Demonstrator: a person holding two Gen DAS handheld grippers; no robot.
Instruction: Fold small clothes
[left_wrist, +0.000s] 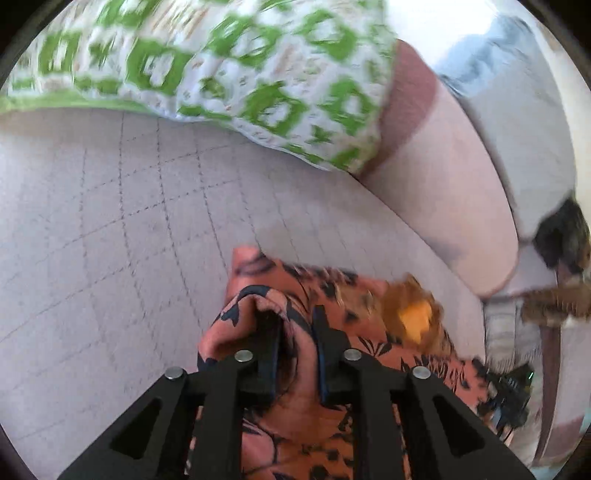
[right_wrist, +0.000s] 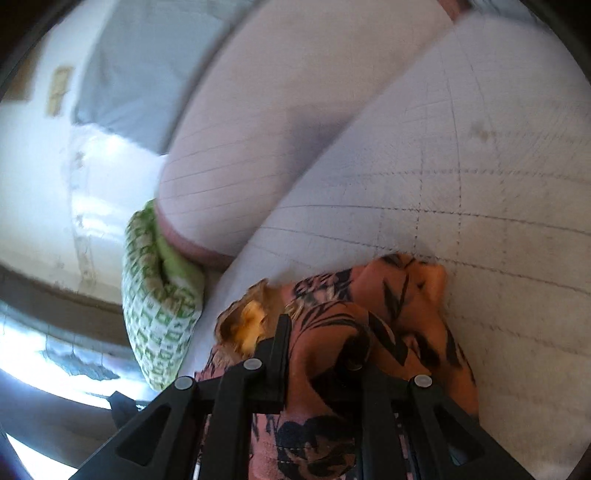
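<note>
Both grippers have hold of the same small rust-orange garment printed with dark leaf shapes (left_wrist: 332, 295), which lies bunched on the pale quilted sofa seat cushion (left_wrist: 110, 221). The left gripper (left_wrist: 295, 332) stands narrow, a ridge of the cloth running up between its two black fingers (left_wrist: 267, 347); the pads look slightly eased, so whether they truly pinch is hard to judge. The right gripper (right_wrist: 317, 350) is closed tight on a fold, cloth draped over and hiding its right-hand finger. From the left fingers the bulk of the garment spreads ahead and to their right; from the right fingers (right_wrist: 277, 354) it spreads ahead and rightward too, with a yellowish patch just to their left. Its long axis seems to run between the two grips. A green-and-white patterned pillow (left_wrist: 221, 62) sits well beyond both. The next fold likely depends on drawing the two held points apart to flatten the cloth.
</note>
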